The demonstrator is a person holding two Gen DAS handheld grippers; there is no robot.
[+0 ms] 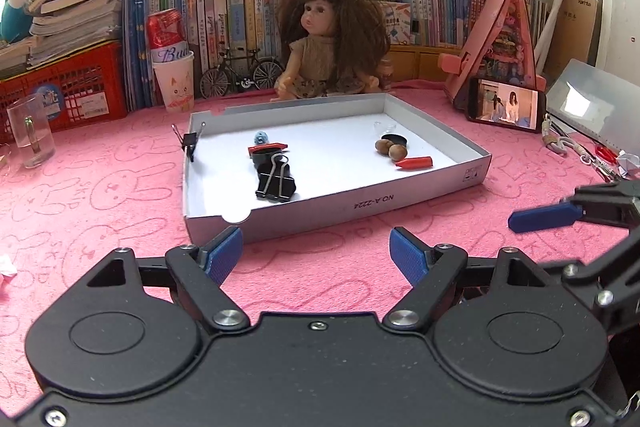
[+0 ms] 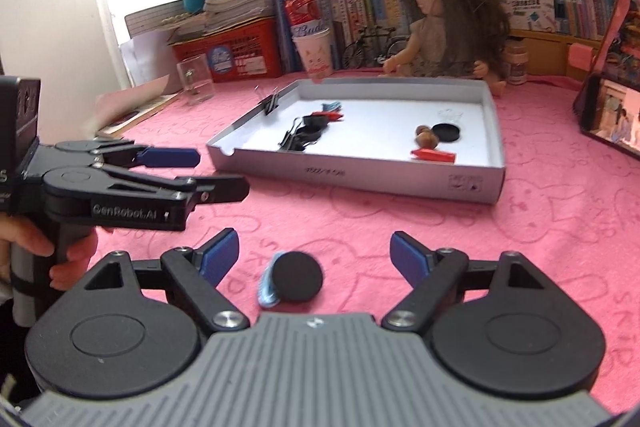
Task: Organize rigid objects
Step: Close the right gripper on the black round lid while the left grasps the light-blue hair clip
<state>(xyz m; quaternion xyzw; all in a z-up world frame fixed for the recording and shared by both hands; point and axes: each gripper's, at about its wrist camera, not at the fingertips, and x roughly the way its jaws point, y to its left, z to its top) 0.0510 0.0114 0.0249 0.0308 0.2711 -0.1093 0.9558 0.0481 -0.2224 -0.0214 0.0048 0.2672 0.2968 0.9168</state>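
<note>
A white cardboard tray (image 1: 400, 199) (image 2: 360, 167) lies on the pink cloth. Inside are a big black binder clip (image 1: 276, 183) (image 2: 298, 139), a red piece (image 1: 416, 162) (image 2: 434, 155), nuts (image 1: 390, 149) (image 2: 425, 138) and a black disc (image 2: 447, 133). A small clip (image 1: 191, 143) grips the tray's left wall. My left gripper (image 1: 316, 253) is open and empty in front of the tray; it shows at the left in the right wrist view (image 2: 200, 173). My right gripper (image 2: 314, 253) is open, with a black round disc (image 2: 297, 277) and a light blue piece (image 2: 266, 287) on the cloth between its fingers.
A doll (image 1: 332, 43) sits behind the tray. A glass (image 1: 30, 131), a paper cup with a can (image 1: 174, 79), a red crate (image 1: 68, 87), books, a phone (image 1: 506, 105) and a pink stand (image 1: 500, 43) ring the cloth. Keys and scissors (image 1: 580, 151) lie at the right.
</note>
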